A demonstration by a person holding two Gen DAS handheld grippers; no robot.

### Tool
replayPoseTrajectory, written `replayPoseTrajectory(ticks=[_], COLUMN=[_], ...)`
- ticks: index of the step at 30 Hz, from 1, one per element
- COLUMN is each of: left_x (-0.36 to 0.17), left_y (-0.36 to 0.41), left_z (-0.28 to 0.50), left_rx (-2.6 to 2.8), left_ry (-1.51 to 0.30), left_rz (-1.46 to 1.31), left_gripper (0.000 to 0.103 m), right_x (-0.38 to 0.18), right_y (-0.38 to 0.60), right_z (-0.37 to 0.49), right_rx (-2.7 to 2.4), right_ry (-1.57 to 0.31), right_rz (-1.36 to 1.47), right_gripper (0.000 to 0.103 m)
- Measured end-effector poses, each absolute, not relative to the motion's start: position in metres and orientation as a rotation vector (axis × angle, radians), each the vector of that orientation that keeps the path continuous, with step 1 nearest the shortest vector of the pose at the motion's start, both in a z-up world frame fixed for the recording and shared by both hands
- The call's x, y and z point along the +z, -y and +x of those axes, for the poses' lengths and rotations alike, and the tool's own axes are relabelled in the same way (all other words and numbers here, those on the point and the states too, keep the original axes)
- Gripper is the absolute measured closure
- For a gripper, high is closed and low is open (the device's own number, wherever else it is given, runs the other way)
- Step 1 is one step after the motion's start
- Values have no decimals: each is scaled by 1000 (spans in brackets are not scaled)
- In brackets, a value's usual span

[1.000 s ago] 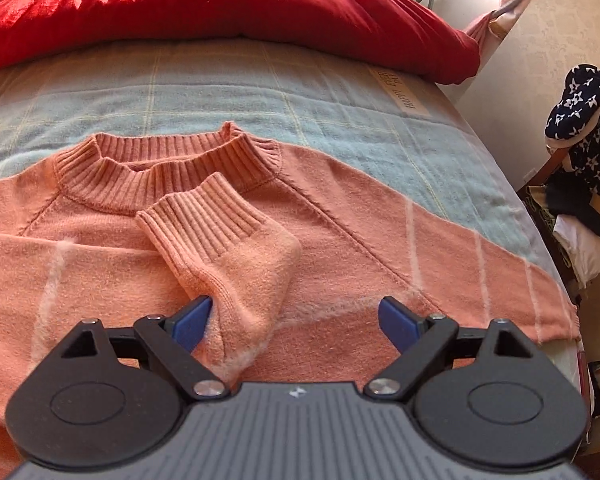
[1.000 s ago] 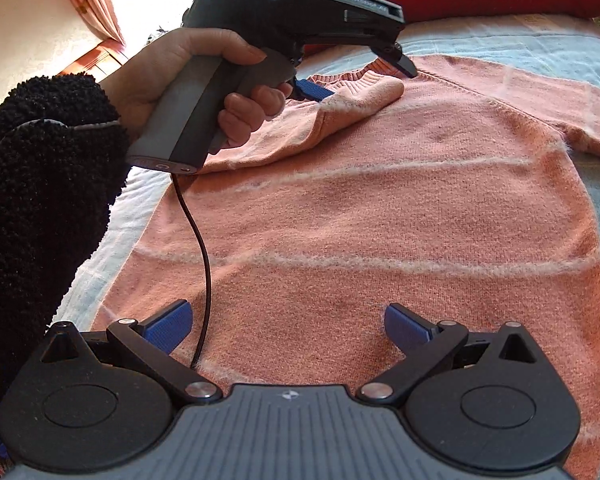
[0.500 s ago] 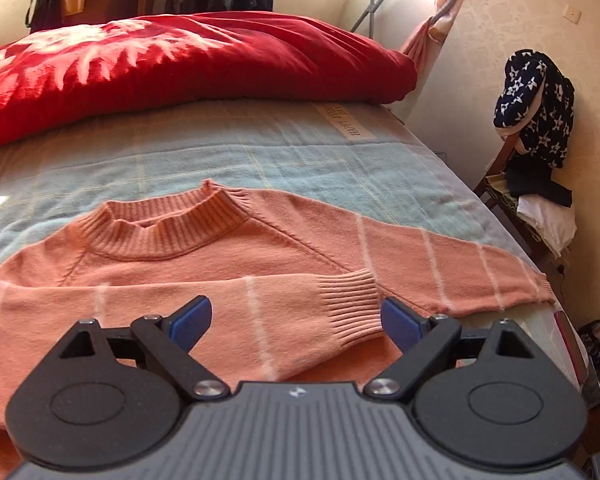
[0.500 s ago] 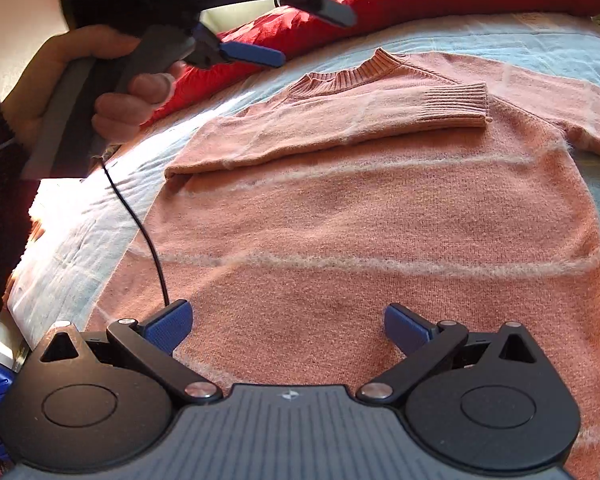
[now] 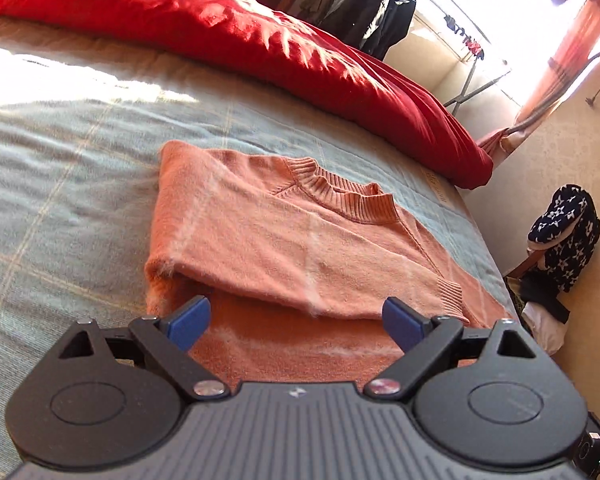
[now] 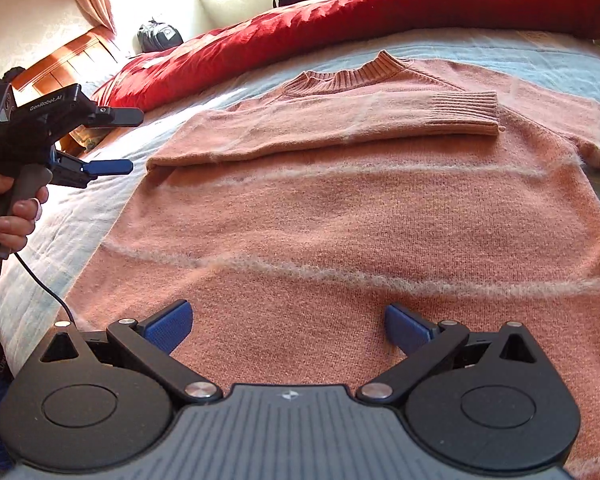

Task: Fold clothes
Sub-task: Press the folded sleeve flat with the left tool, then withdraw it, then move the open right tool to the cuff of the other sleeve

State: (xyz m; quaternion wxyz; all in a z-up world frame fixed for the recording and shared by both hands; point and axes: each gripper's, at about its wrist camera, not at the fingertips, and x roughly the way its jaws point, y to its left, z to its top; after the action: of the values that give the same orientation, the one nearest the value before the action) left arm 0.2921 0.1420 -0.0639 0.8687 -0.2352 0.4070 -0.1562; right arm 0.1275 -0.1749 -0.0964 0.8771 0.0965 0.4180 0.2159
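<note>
On the bed (image 6: 80, 208), on its pale blue checked cover, your salmon-pink sweater (image 6: 340, 208) lies flat with the ribbed collar toward the red duvet (image 6: 380, 12) bunched along the far side. One sleeve (image 6: 340, 120) is folded across the chest, its ribbed cuff (image 6: 468, 114) lying flat on the body just below the collar; the other sleeve runs off to the right, unfolded.

Your left claw (image 5: 296, 318) is released: the blue pads stand wide apart with nothing between them, and it hangs over the edge of the sweater near the folded shoulder. In the right wrist view you see the same left claw (image 6: 116, 140) from the side, off the left edge of the sweater and clear of it, your hand (image 6: 20, 216) wrapped round the grey handle and a black cable hanging from it. White lettering on its black body reads "GenRobot.AI"; another mark further left is cut off and shows only "DAS".

Your right claw (image 6: 288, 326) is also released, pads wide apart, empty, hovering over the lower body of the sweater.

Beyond the bed a white label on the cover (image 5: 436, 190) carries print too small to read. A dark star-patterned garment (image 5: 564, 232) hangs over a chair beside the bed.
</note>
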Motion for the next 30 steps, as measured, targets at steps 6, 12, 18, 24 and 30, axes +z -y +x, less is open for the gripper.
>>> replayPoseTrajectory(ticks=[6, 12, 18, 24, 30], left_x=[-106, -119, -119, -92, -61], left_y=[-163, -172, -172, -165, -121], left_z=[316, 319, 304, 285, 290], left_rx=[-338, -271, -255, -283, -401], left_ry=[-752, -678, -656, -650, -651], left_rz=[-690, -741, -639, -594, -310], left_gripper=[10, 18, 22, 15, 11], right_x=[-104, -107, -110, -109, -107], right_y=[156, 146, 146, 146, 149], right_z=[111, 99, 100, 104, 107], right_rx=[420, 383, 382, 399, 433], right_ry=[-801, -752, -751, -770, -781], right_rz=[23, -51, -54, -55, -49], right_gripper=[0, 0, 0, 0, 0])
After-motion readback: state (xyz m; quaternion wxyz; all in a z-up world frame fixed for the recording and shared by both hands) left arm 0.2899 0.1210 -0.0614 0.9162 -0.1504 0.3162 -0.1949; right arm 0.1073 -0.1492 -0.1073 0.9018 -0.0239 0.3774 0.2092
